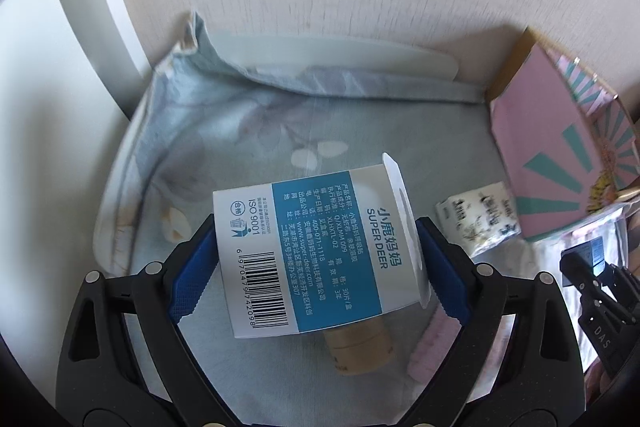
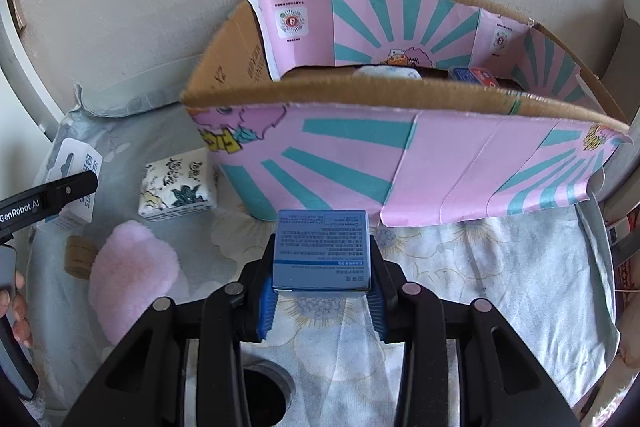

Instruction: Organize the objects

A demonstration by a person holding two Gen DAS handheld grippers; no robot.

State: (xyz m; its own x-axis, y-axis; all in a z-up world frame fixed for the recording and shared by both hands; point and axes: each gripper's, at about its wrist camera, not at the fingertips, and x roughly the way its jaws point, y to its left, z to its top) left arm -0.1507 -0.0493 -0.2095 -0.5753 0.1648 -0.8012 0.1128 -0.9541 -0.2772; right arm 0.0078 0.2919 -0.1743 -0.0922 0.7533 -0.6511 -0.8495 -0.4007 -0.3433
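The left gripper (image 1: 316, 251) has its blue-padded jaws clamped on a white and blue cardboard packet printed SUPER DEER (image 1: 316, 247), held above the pale blue floral bedsheet (image 1: 240, 131) with its barcode end towards the camera and its white hang tab at the far end; the right gripper (image 2: 322, 281) is closed on a small blue carton covered in fine print (image 2: 322, 247), lifted just in front of the near wall of the open pink and teal sunburst cardboard box (image 2: 400, 163).

The left wrist view alone shows what lies under the packet; a tan cylindrical tube (image 1: 358, 347) pokes out from beneath it on the sheet, and a strip of pink fluffy puff (image 1: 430, 341) shows beside the right-hand finger; further off a small white tissue pack with dark ink drawings (image 1: 478, 223) sits just beside the box's corner, and a pale flat panel (image 1: 340, 59) leans against the wall behind the rumpled sheet; the right gripper appears at the right edge, its carton only a blue sliver.

The right wrist view alone looks into the box; a white item (image 2: 384, 71) and a red and blue packet (image 2: 474, 75) peep over the near wall, too hidden to name; here the puff is a whole soft mound, touching the tube, with the tissue pack near the box's left corner; the person's fingers (image 2: 18, 303) show at the left edge beneath the left gripper.
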